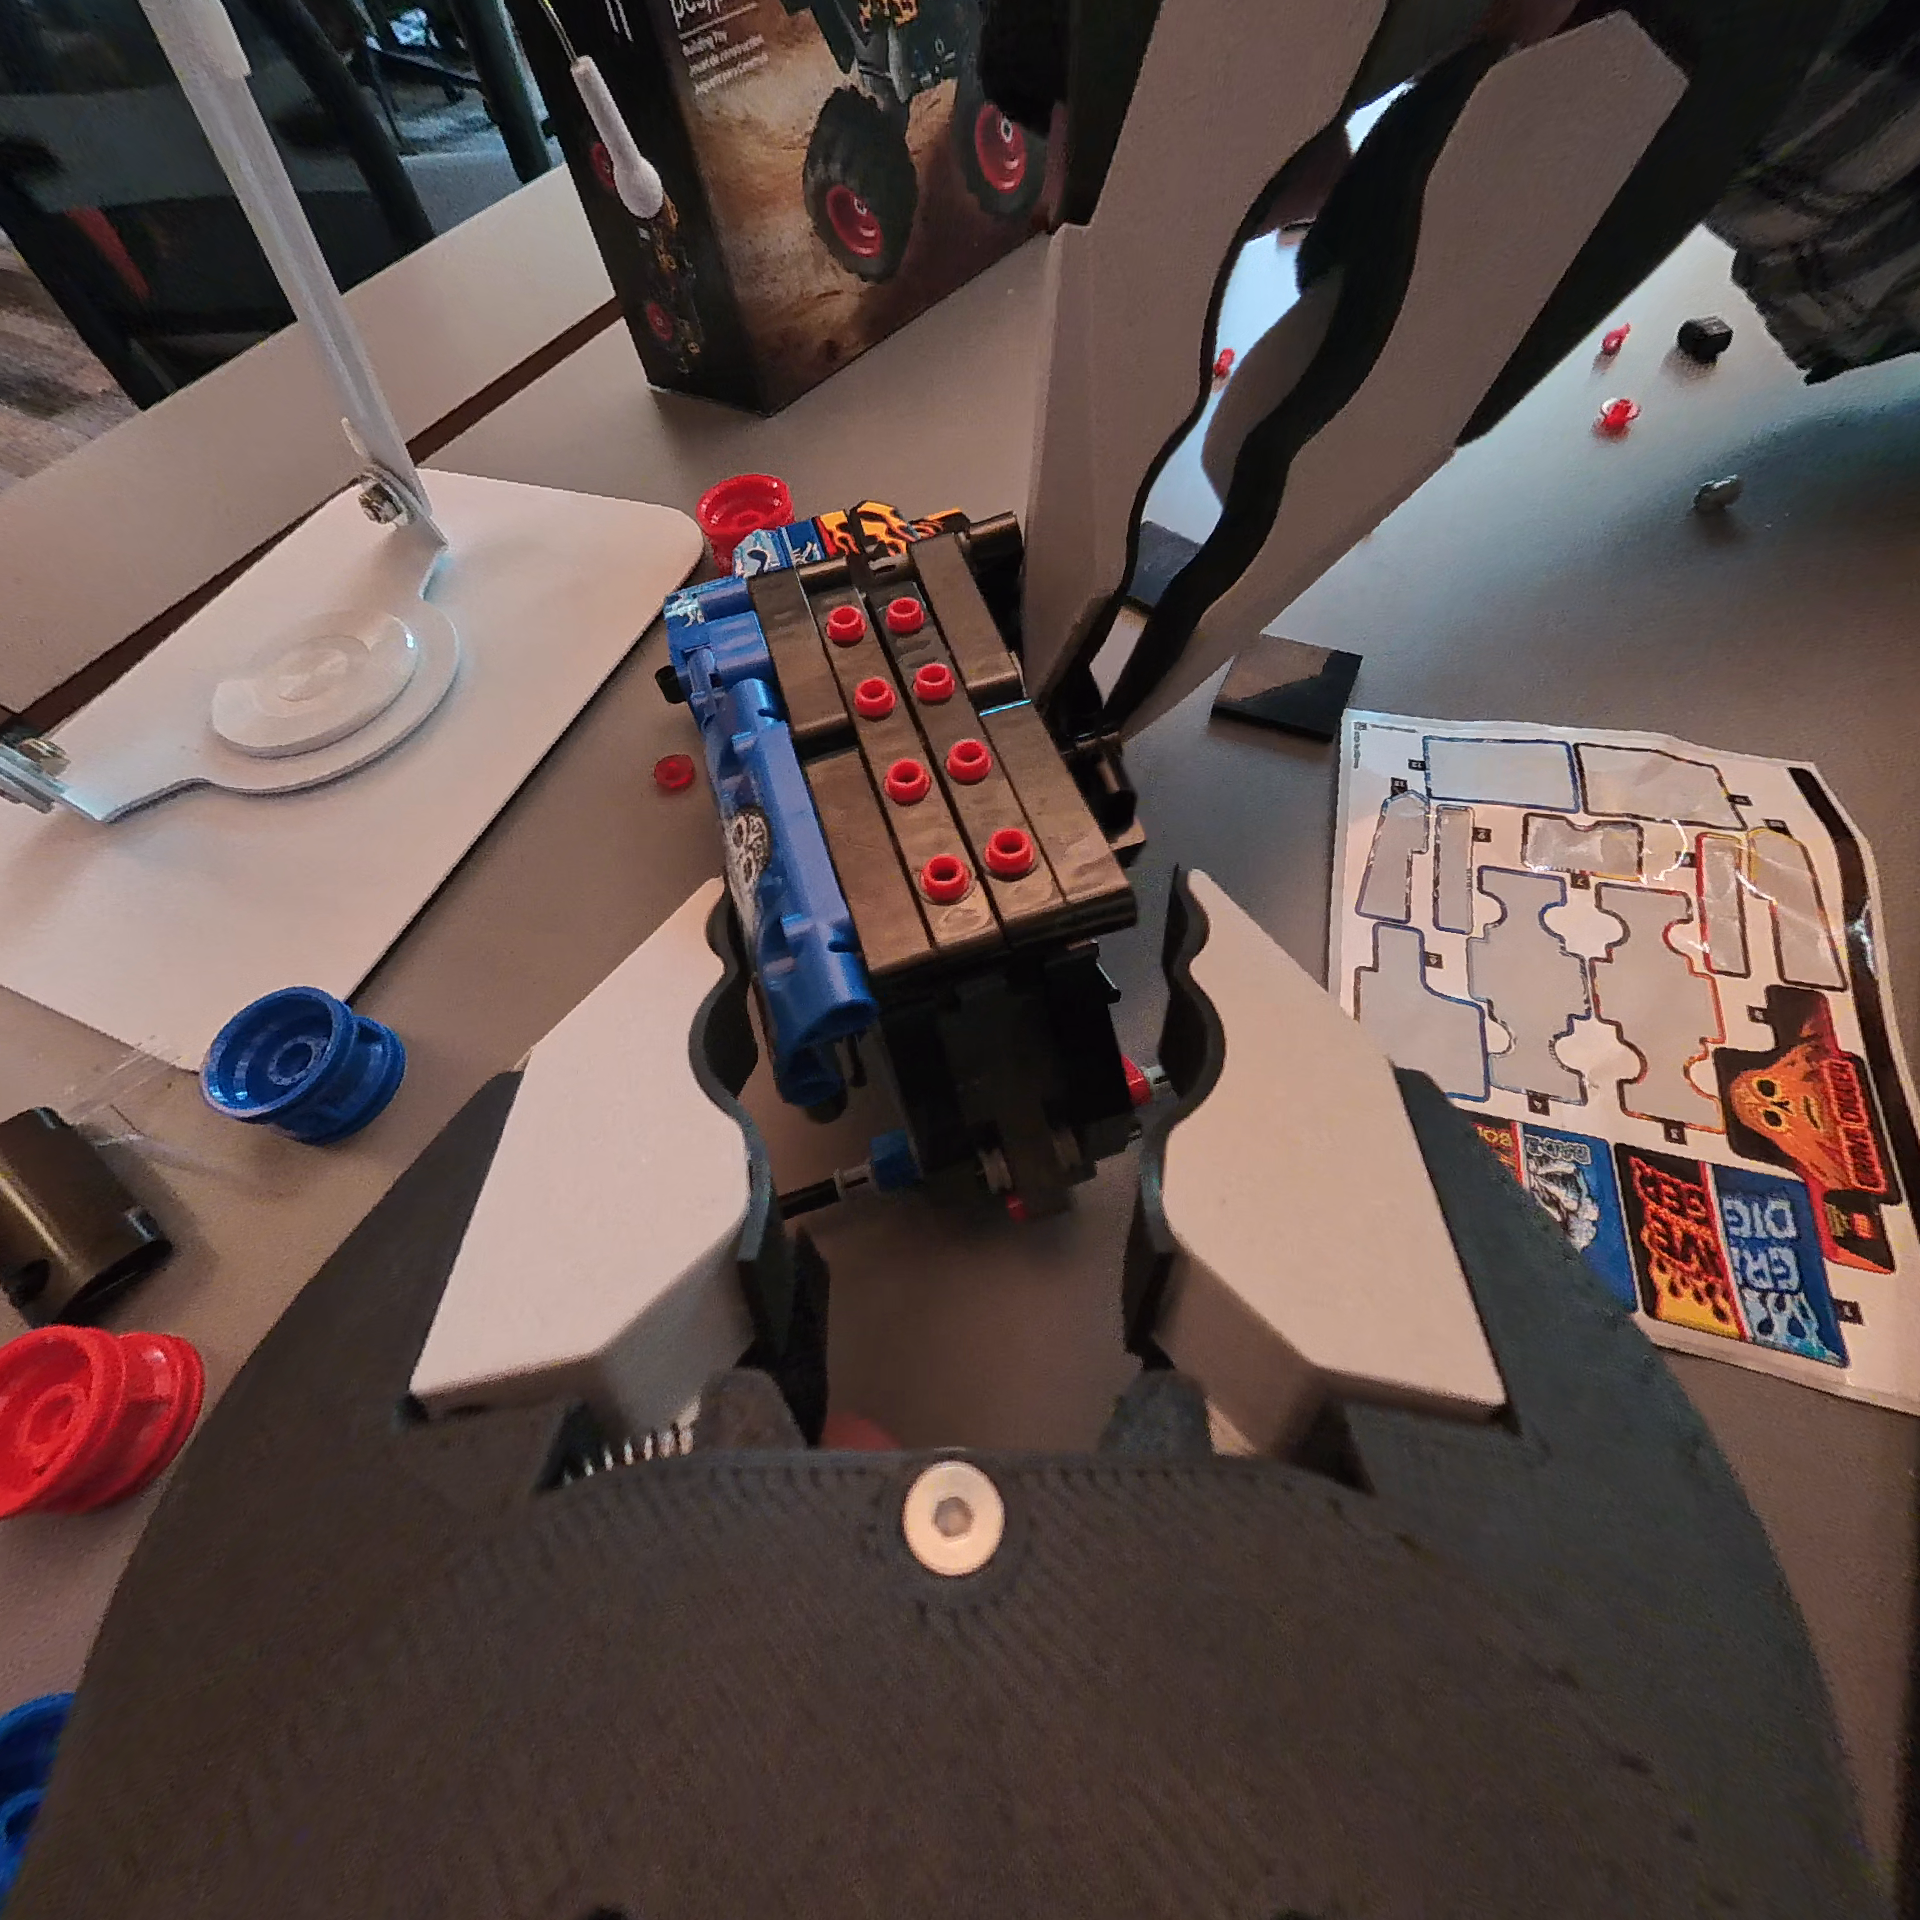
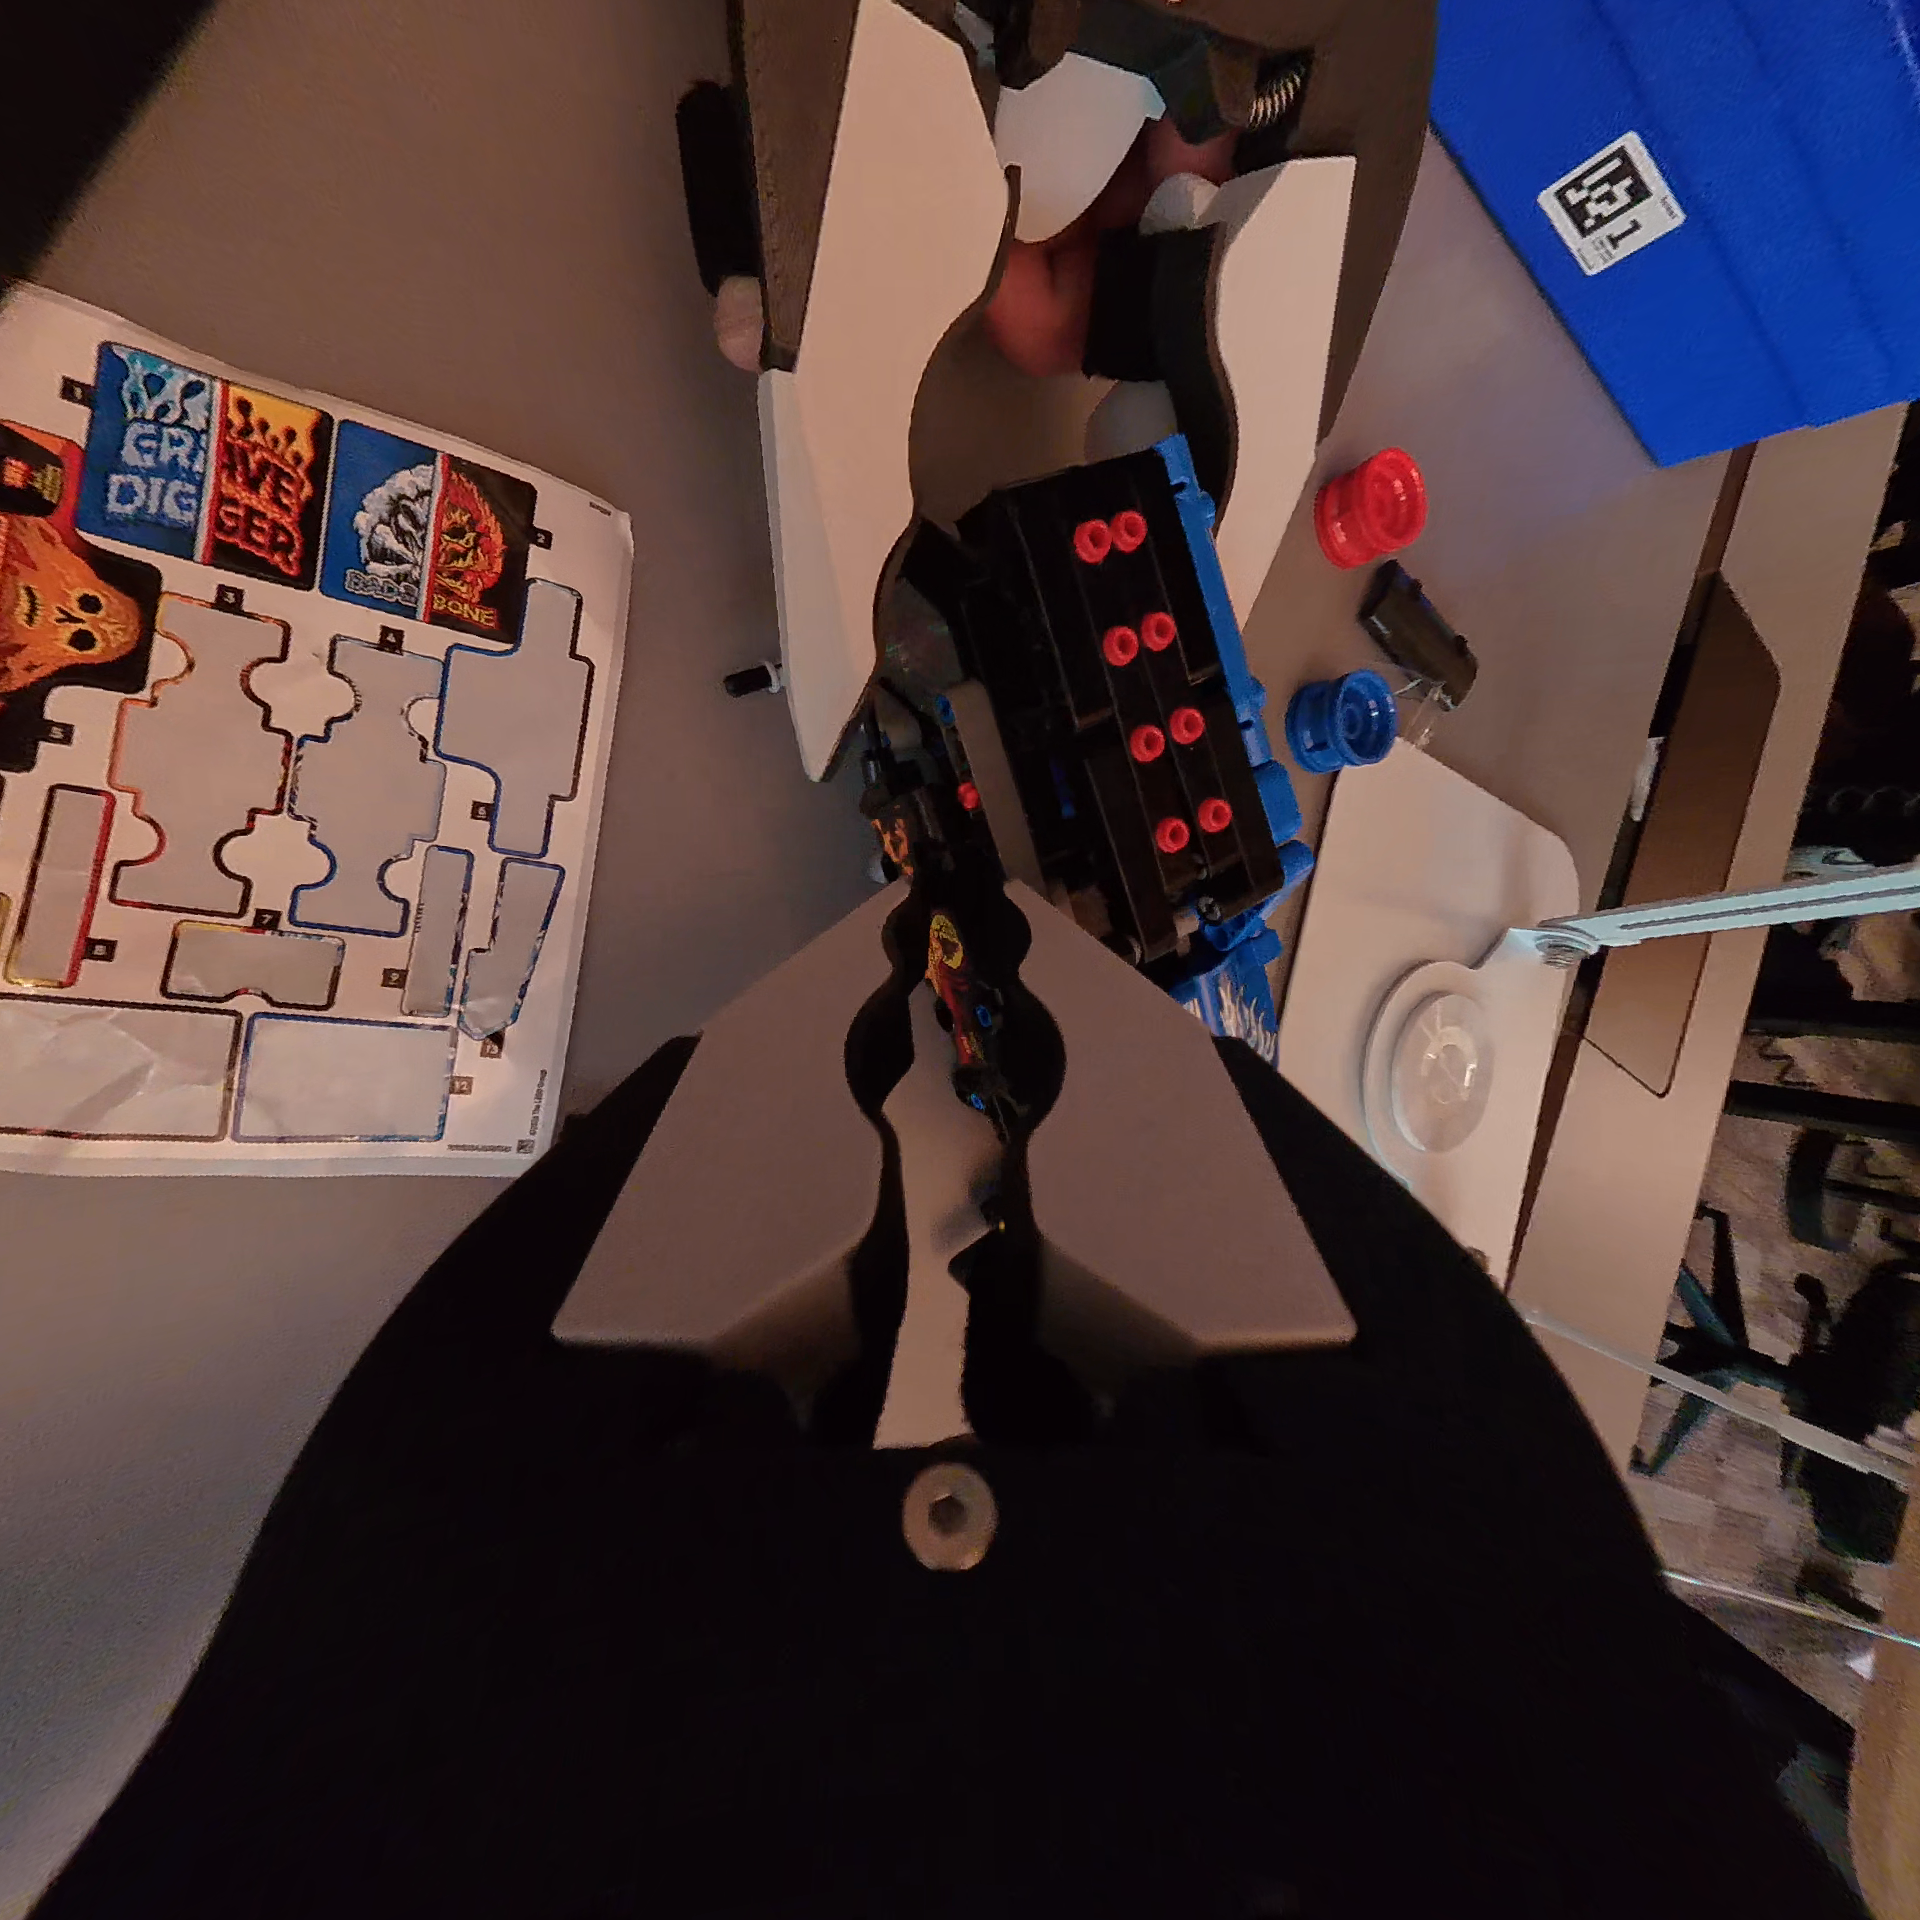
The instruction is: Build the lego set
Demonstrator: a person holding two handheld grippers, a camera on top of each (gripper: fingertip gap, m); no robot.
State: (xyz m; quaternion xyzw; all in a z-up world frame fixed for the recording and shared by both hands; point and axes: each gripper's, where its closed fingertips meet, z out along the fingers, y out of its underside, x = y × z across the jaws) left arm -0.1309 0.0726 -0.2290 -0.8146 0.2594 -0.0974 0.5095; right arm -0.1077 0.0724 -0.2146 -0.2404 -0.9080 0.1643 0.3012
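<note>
The lego truck body [image 1: 935, 790] is black with two rows of red pins on top and a blue side; it lies on the grey table [image 1: 1507, 582]. My left gripper [image 1: 956, 904] is shut on its near end, one finger on each side. My right gripper [image 2: 951, 920] is shut on the black side panel with a flame sticker [image 2: 961, 997] at the other side of the same model [image 2: 1132, 686]. In the left wrist view the right gripper [image 1: 1091, 727] comes down from above onto the model's right edge.
A partly used sticker sheet [image 1: 1610, 987] lies right of the model. A blue wheel hub [image 1: 301, 1060], a red hub [image 1: 94, 1413], a black part [image 1: 62, 1216] and a white stand base [image 1: 312, 675] lie to its left. The set's box [image 1: 810, 187] stands behind it. Small red pins [image 1: 1616, 416] lie far right. The tips of both grippers are at nearly the same place. The right gripper is farther from the blue wheel hub [image 1: 301, 1060], some 15 cm, than the left, some 11 cm. Look for it in the right wrist view [image 2: 1349, 717] too.
</note>
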